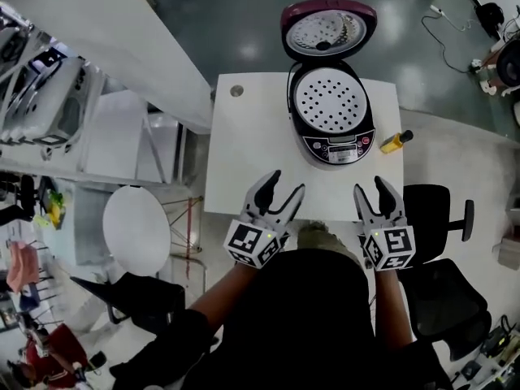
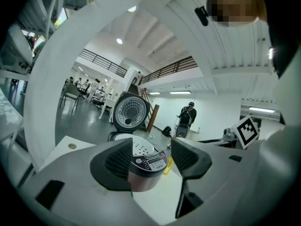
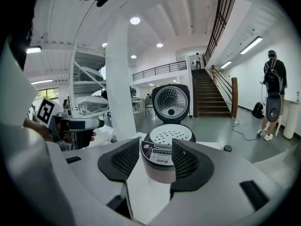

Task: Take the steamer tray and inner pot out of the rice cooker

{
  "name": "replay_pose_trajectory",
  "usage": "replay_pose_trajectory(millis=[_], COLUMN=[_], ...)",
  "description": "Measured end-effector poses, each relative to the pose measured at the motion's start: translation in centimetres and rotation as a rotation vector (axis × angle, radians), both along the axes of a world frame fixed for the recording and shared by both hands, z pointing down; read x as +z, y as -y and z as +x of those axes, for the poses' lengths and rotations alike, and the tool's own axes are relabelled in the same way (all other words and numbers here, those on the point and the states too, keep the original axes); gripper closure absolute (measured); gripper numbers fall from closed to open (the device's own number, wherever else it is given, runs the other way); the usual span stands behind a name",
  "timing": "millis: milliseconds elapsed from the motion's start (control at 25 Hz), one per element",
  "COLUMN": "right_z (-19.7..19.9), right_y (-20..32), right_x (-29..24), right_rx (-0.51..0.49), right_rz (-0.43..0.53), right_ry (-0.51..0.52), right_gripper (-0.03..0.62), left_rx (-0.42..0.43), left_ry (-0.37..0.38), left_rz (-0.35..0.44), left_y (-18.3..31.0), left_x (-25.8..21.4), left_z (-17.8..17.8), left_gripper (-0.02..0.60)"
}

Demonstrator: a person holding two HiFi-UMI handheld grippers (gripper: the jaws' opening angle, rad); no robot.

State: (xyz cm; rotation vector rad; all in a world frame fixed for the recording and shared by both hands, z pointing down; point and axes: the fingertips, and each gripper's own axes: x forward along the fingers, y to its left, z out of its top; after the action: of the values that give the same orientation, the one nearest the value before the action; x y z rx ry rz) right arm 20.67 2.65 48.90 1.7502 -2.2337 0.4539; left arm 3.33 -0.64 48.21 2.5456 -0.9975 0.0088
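A rice cooker (image 1: 333, 112) stands at the back right of the white table (image 1: 252, 161), its lid (image 1: 328, 28) swung up. A white perforated steamer tray (image 1: 329, 99) sits in its top and hides the inner pot. My left gripper (image 1: 284, 187) hovers open over the table's near edge, left of the cooker, nothing between its jaws. My right gripper (image 1: 370, 188) is open too, near the front edge just right of the cooker's control panel (image 1: 337, 147). Both gripper views show the cooker (image 2: 143, 161) (image 3: 165, 149) ahead between empty jaws.
A small yellow bottle (image 1: 396, 141) lies on the table right of the cooker. A round cap (image 1: 236, 91) marks the table's back left corner. A black office chair (image 1: 443, 218) stands to the right, a round white stool (image 1: 136, 228) to the left. A person (image 3: 273, 95) stands far off.
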Motion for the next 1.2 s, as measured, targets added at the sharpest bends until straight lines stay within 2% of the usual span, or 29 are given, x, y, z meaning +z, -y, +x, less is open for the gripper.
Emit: replay_pose_trajectory(millis=[240, 600, 800, 1000, 1200], right_z=[3.5, 6.5, 7.7, 7.3, 7.4], right_y=[2.6, 6.6, 9.4, 12.1, 15.4], right_x=[0.7, 1.5, 2.0, 2.0, 2.0], right_rx=[-0.046, -0.122, -0.095, -0.059, -0.058], right_rz=[-0.012, -0.039, -0.056, -0.096, -0.071], right_ry=[0.037, 0.079, 0.089, 0.112, 0.084], right_gripper=[0.408, 0.408, 0.408, 0.408, 0.408], left_rx=[-0.075, -0.174, -0.186, -0.165, -0.157], left_ry=[0.027, 0.06, 0.077, 0.103, 0.131], left_rz=[-0.016, -0.045, -0.072, -0.113, -0.143], left_y=[2.2, 5.7, 8.8, 12.0, 15.0], left_x=[0.4, 0.6, 1.7, 2.9, 4.8], left_z=[2.6, 5.3, 5.5, 5.1, 5.2], left_gripper=[0.348, 0.348, 0.348, 0.346, 0.346])
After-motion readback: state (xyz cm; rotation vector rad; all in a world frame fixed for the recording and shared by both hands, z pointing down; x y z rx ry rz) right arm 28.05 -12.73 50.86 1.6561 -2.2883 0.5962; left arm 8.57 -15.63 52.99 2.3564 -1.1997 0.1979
